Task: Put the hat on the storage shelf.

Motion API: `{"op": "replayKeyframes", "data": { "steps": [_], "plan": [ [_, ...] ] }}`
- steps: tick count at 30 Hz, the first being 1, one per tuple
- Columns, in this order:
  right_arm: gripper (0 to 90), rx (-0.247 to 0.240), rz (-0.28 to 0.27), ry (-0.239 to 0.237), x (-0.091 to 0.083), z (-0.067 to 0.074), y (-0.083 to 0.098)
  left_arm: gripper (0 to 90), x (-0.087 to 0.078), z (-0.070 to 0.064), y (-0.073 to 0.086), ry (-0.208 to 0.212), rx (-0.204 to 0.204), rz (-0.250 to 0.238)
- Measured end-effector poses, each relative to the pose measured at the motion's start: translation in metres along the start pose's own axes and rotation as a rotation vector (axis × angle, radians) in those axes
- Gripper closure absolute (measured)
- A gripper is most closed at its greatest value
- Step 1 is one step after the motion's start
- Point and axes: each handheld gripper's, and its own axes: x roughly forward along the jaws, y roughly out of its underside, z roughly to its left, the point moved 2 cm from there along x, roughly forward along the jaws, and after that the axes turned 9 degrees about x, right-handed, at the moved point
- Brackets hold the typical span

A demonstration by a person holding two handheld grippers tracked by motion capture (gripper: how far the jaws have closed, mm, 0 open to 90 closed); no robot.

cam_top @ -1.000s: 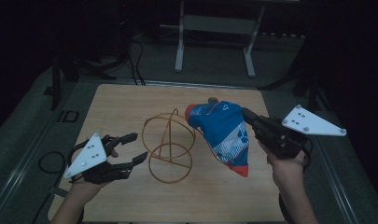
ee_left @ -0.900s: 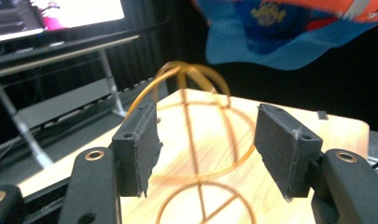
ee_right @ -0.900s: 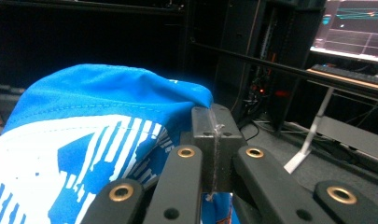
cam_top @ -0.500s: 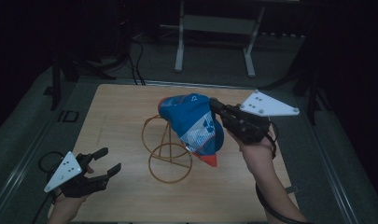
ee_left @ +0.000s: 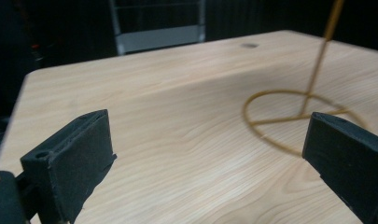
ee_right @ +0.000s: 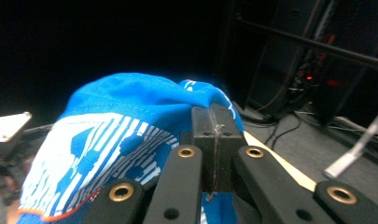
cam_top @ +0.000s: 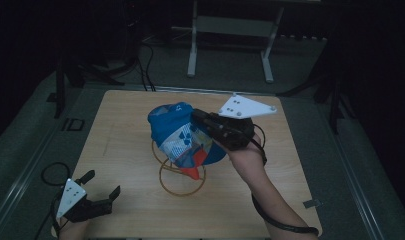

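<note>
Above the wire stand, the right hand-held gripper clamps the cap.

Wooden table; wire stand standing on it.

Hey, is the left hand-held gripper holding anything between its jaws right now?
No, the left hand-held gripper has its jaws spread wide, with only bare wooden table between them.
</note>
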Motion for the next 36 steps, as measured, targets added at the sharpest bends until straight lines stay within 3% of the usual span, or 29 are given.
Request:
{"op": "replayKeyframes", "data": {
  "steps": [10,16,20,31,36],
  "plan": [
    [90.0,-0.017,0.013,-0.061,0.020,0.020,-0.004,2.1,0.000,0.003,0.017,-0.064,-0.010,0.035],
    [90.0,-0.031,0.061,-0.082,0.041,0.025,0.001,2.1,0.003,0.002,0.020,-0.061,-0.023,0.050],
    [90.0,-0.032,0.106,-0.079,0.052,0.023,0.012,2.1,0.003,0.002,0.020,-0.065,-0.025,0.051],
    [90.0,-0.008,0.142,-0.055,0.055,0.008,0.031,2.1,0.003,0.004,0.023,-0.066,-0.038,0.057],
    [90.0,-0.015,0.159,-0.057,0.059,0.009,0.035,2.1,0.004,0.002,0.022,-0.059,-0.032,0.058]
  ]
}}
